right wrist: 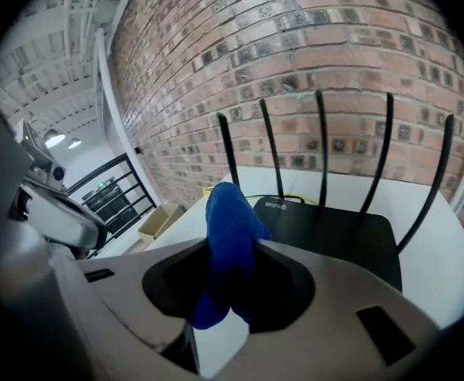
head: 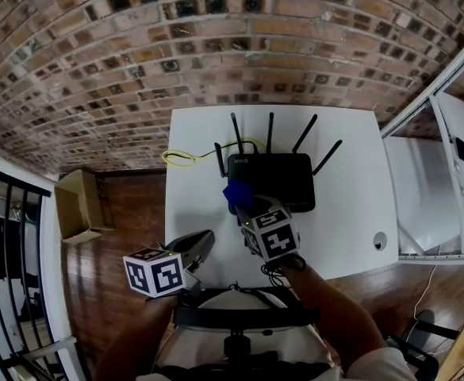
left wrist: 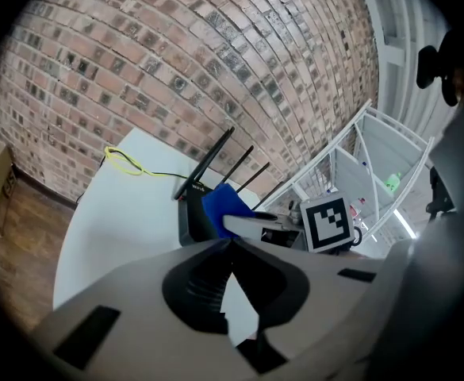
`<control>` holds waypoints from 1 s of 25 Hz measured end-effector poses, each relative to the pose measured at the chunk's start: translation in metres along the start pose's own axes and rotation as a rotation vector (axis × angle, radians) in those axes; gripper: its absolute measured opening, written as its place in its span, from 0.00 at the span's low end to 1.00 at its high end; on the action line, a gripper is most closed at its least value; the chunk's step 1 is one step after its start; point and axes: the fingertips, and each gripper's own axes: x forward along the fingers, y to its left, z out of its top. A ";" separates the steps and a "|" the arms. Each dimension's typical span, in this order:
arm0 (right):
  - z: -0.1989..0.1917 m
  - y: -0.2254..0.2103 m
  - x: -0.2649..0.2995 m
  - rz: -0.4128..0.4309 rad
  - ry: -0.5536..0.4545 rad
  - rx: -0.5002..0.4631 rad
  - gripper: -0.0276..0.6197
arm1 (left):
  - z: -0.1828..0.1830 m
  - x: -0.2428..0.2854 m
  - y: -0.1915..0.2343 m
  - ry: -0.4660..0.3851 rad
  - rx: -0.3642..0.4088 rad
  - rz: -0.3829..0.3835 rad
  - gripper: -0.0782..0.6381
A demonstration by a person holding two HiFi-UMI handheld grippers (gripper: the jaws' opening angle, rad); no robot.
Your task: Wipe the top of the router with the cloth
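The right gripper [right wrist: 232, 248] is clamped on the blue cloth [right wrist: 230, 213], whose bunched end sticks out past its tips. The router [right wrist: 339, 232] lies just ahead and to that gripper's right, long side crosswise, so the wipe likely runs rightward. The left gripper [left wrist: 230, 243], jaws together on nothing, sits farther off. Whether the cloth touches the router's top is unclear.

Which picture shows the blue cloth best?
The right gripper view: the blue cloth fills its middle, clamped in the right hand-held gripper. The head view shows a small blue tip by the router. The left gripper view shows it farther off.
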 end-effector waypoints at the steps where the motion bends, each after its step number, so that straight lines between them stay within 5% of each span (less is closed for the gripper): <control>1: -0.001 0.008 0.005 0.014 0.006 -0.014 0.25 | -0.001 -0.001 0.001 0.000 -0.002 0.002 0.15; 9: -0.036 0.033 0.036 0.046 0.132 -0.112 0.25 | -0.003 -0.008 0.005 -0.004 -0.009 0.009 0.15; 25: -0.052 -0.026 0.006 -0.004 0.107 -0.040 0.25 | 0.001 0.024 -0.011 0.033 0.017 -0.014 0.15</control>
